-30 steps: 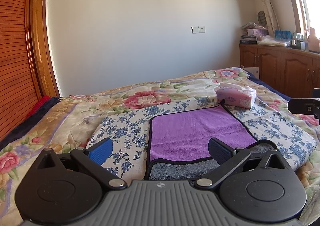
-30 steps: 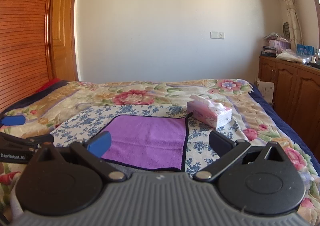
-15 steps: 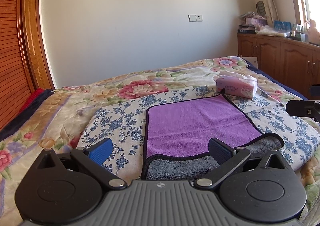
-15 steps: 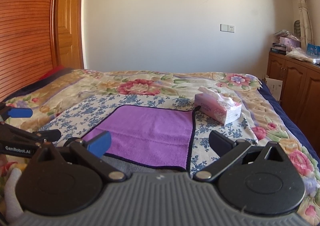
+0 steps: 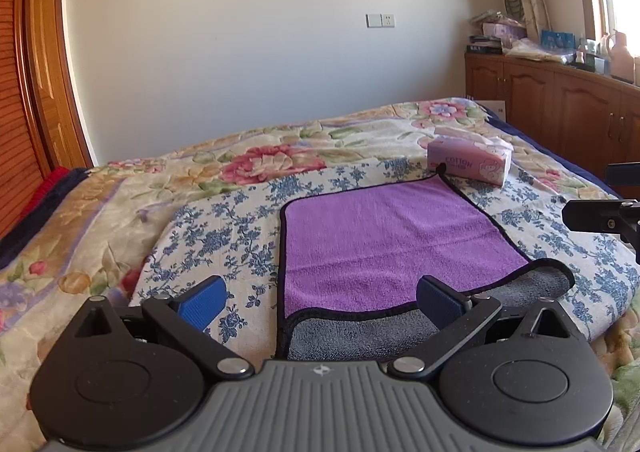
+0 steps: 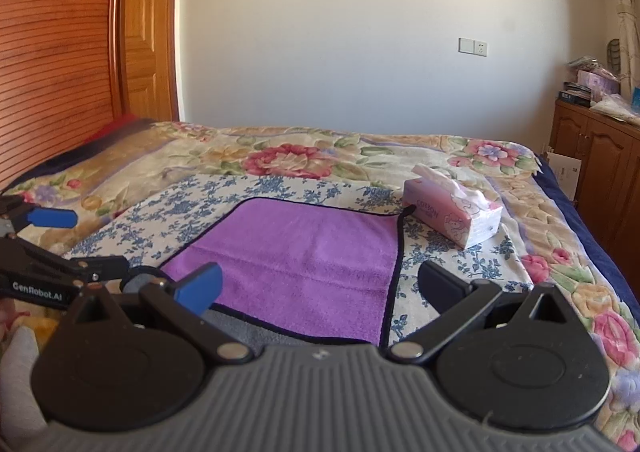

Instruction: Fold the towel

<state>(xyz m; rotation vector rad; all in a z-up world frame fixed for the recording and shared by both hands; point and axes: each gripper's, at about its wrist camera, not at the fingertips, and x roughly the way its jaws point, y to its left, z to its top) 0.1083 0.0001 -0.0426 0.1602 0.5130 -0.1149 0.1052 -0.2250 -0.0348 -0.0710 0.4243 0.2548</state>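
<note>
A purple towel (image 5: 392,240) with a black edge lies flat on the bed, its near edge turned over to show the grey underside (image 5: 360,336). It also shows in the right wrist view (image 6: 304,264). My left gripper (image 5: 320,302) is open and empty, just short of the towel's near left corner. My right gripper (image 6: 320,284) is open and empty, just short of the near right corner. The right gripper's finger (image 5: 596,216) shows at the right edge of the left wrist view. The left gripper's fingers (image 6: 52,218) show at the left of the right wrist view.
A pink tissue box (image 5: 468,164) stands at the towel's far right corner, also in the right wrist view (image 6: 452,212). The bed has a blue-flowered cloth (image 5: 224,236) over a floral bedspread (image 5: 276,164). Wooden cabinets (image 5: 560,108) stand right, a wooden door (image 6: 148,24) left.
Both grippers have moved forward and a little down toward the towel's near edge. Both stay open. The towel has not moved.
</note>
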